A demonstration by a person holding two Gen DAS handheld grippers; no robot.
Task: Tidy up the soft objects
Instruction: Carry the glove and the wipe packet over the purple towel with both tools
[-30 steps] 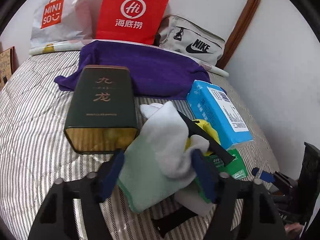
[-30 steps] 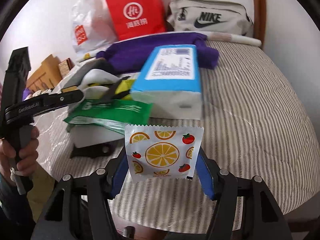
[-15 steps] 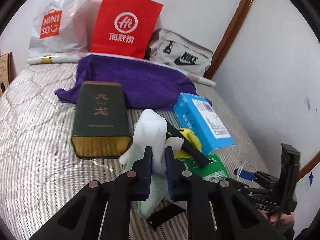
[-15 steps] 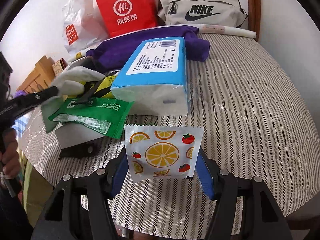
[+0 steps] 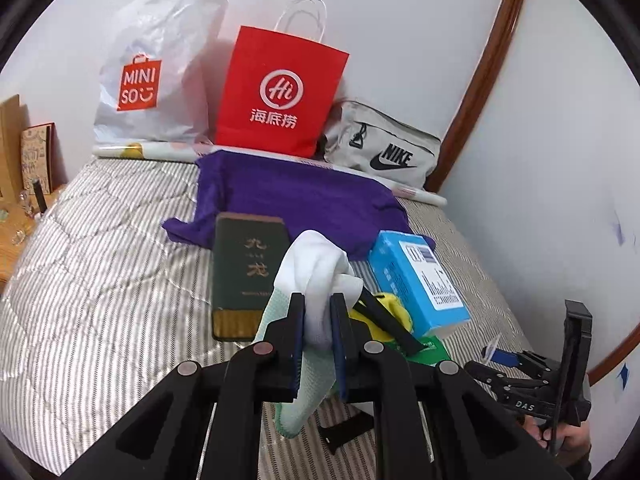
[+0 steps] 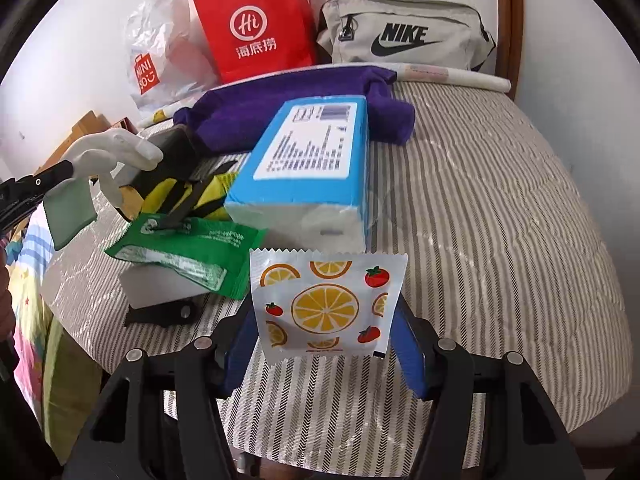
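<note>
With our left gripper (image 5: 318, 322) clenched on the white-and-mint cotton glove (image 5: 316, 280), lifted off the striped quilted bed (image 5: 100, 280), and our right gripper (image 6: 324, 344) grasping the orange-printed sachet (image 6: 326, 304), we next need a soft-goods spot, perhaps the purple towel (image 5: 296, 196) at twelve o'clock.

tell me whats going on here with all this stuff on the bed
A person is sorting soft things on a striped bed with two handheld grippers. The left gripper is shut on a white and mint glove, lifted above the pile. The right gripper holds an orange-print packet between its jaws, near the blue tissue pack.
</note>
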